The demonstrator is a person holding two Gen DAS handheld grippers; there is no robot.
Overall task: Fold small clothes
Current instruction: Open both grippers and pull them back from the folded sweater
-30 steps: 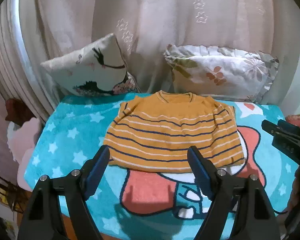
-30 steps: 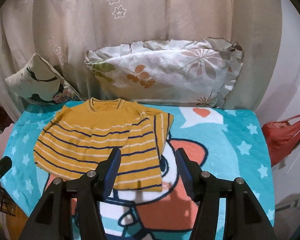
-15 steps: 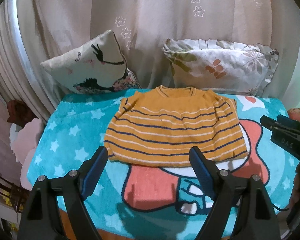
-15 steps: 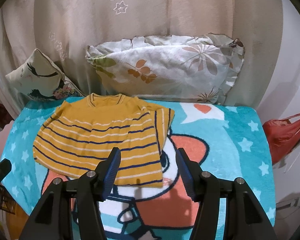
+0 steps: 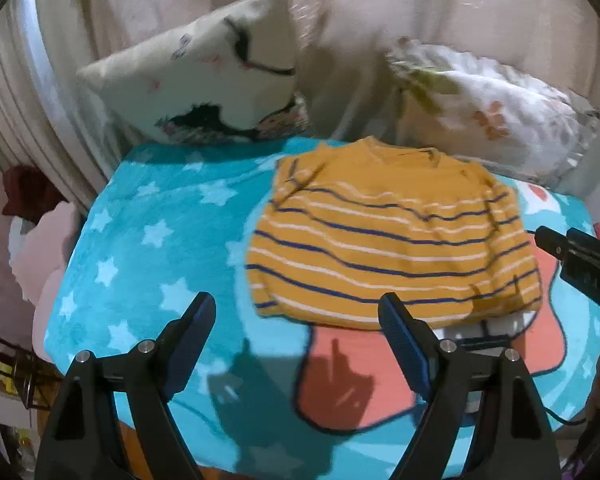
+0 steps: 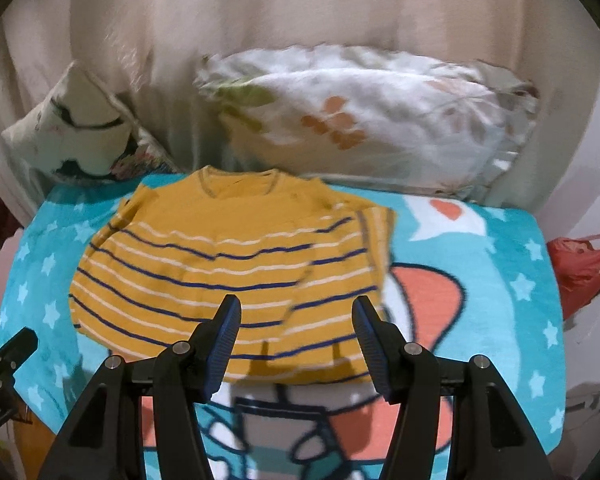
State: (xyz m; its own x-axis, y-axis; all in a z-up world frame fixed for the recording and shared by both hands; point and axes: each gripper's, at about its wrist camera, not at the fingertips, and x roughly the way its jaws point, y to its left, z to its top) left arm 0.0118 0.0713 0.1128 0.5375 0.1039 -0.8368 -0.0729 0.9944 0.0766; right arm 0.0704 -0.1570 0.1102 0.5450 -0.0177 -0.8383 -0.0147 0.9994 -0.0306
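- Shirt (image 5: 392, 248) – small knit, prob light + floppy; will sag and drag if lifted by one corner, so take both hem corners at once
- Best hold, judged: near hem, left corner for left tongs (image 5: 296, 320), right corner for right tongs (image 6: 296, 324); pinch both layers, not just top one
- Fabric looks soft, not slippery; fleecy blanket (image 5: 148, 232) under it may cling, so lift before carrying hem over
- Left tongs: jaws wide apart, nothing betw them, hovering just short of hem, off shirt's left corner
- Right tongs: jaws apart, empty, hanging over hem nr right side; contact w/ cloth can't tell
- Shirt lies flat, neck away from the tongs, towards the pillows (image 6: 364, 128), hem nearest the tongs, on blanket's middle
- Look: mustard yellow, thin navy + white stripes across body, plain yoke, ribbed neck
- Sleeves seem tucked in already, right one folded over at edge; frames blurred, detail unsure
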